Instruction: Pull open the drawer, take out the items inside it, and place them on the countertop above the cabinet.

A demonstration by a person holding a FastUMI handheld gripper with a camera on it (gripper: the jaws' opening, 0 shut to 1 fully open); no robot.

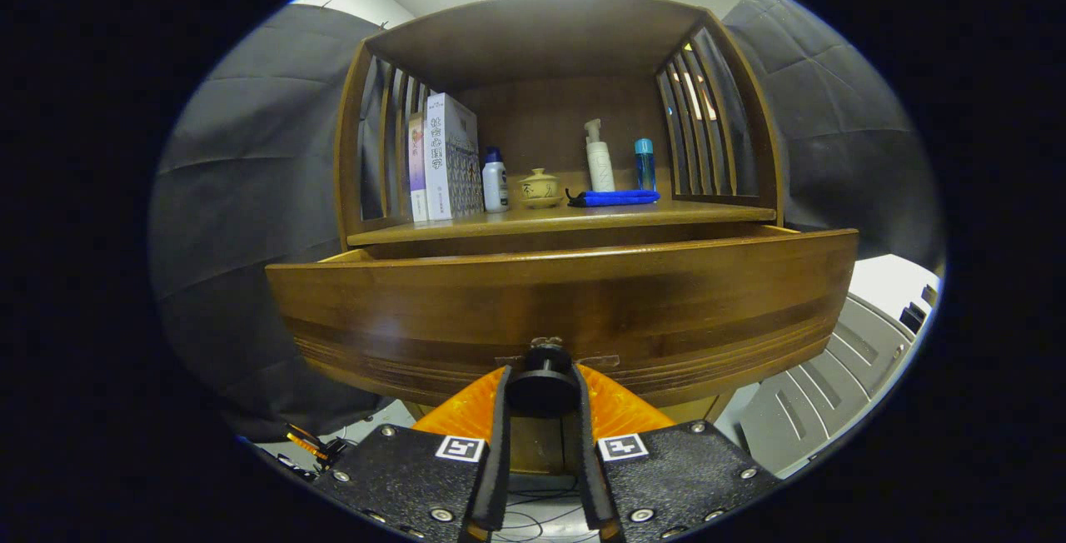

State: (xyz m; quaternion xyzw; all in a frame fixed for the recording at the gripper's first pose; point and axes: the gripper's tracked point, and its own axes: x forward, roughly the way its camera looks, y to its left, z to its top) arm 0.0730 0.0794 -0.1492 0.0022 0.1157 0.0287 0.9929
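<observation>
The gripper (542,389) is clenched on the drawer's dark knob (542,383), a finger pressed to each side. The drawer (566,310) stands pulled out from the wooden cabinet (762,151); its front hides whatever lies inside. On the countertop (550,216) above stand books (448,156), bottles (600,160), a lidded pot (539,188) and a blue cloth (615,197). Dark cloth walls surround it.

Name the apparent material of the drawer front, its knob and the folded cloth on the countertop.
Drawer front: varnished wood, streaky grain, soft sheen.
Knob, clamped between the tongs: dark, smooth; metal or plastic, unclear.
Cloth: blue soft fabric, likely microfibre.
</observation>
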